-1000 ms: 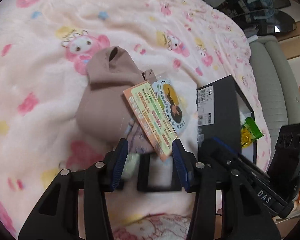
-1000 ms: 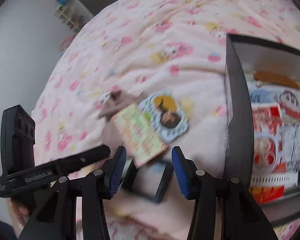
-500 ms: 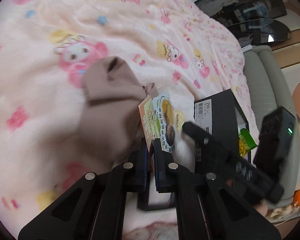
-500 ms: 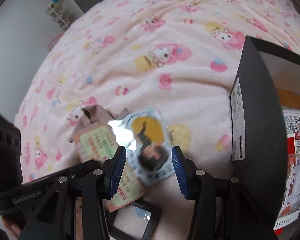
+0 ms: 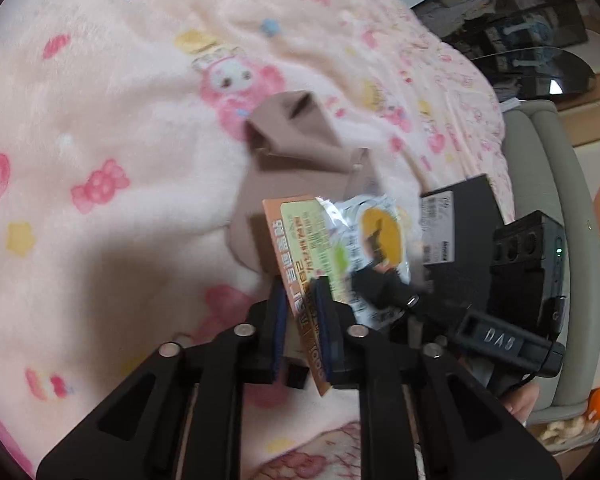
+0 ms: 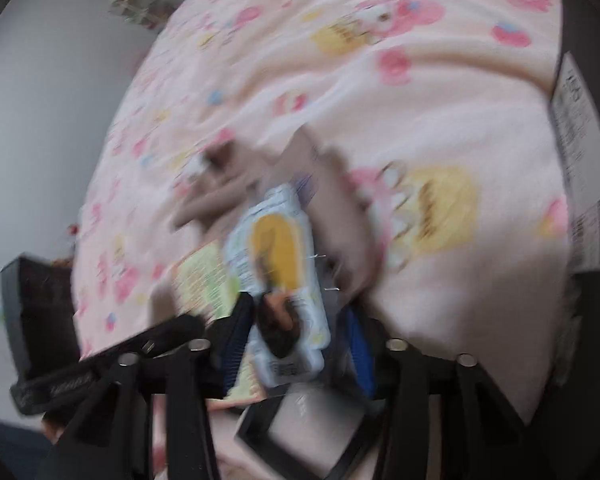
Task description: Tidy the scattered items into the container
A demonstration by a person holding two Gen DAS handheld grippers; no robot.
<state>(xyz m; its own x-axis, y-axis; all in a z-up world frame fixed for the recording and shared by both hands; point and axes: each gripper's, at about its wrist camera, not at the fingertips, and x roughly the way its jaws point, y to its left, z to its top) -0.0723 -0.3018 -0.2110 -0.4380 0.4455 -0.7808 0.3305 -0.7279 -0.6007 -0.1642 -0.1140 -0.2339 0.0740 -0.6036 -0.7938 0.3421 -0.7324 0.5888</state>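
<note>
My left gripper [image 5: 302,292] is shut on the lower end of an orange and green card [image 5: 300,232], which stands tilted above a beige cloth pouch [image 5: 296,136]. Beside it lies a silvery-blue packet with a yellow disc [image 6: 280,256]. My right gripper [image 6: 296,340] straddles that packet's near end. Its jaws are closing and the right pad still stands clear of the packet. The view is blurred. A black-framed flat item [image 6: 312,432] lies under both grippers. The black box [image 5: 464,216], the container, stands to the right, and its labelled wall [image 6: 580,152] shows in the right wrist view.
Everything rests on a pink cartoon-print blanket [image 5: 100,140]. A grey padded seat [image 5: 540,184] and dark glass shelves [image 5: 532,40] stand beyond the blanket's right edge. A person's hand [image 5: 520,404] holds the right gripper's body close against my left one.
The left jaws went from wide open to shut on the orange card and raised its edge. The right gripper sank over the blue packet and its jaws narrowed.
</note>
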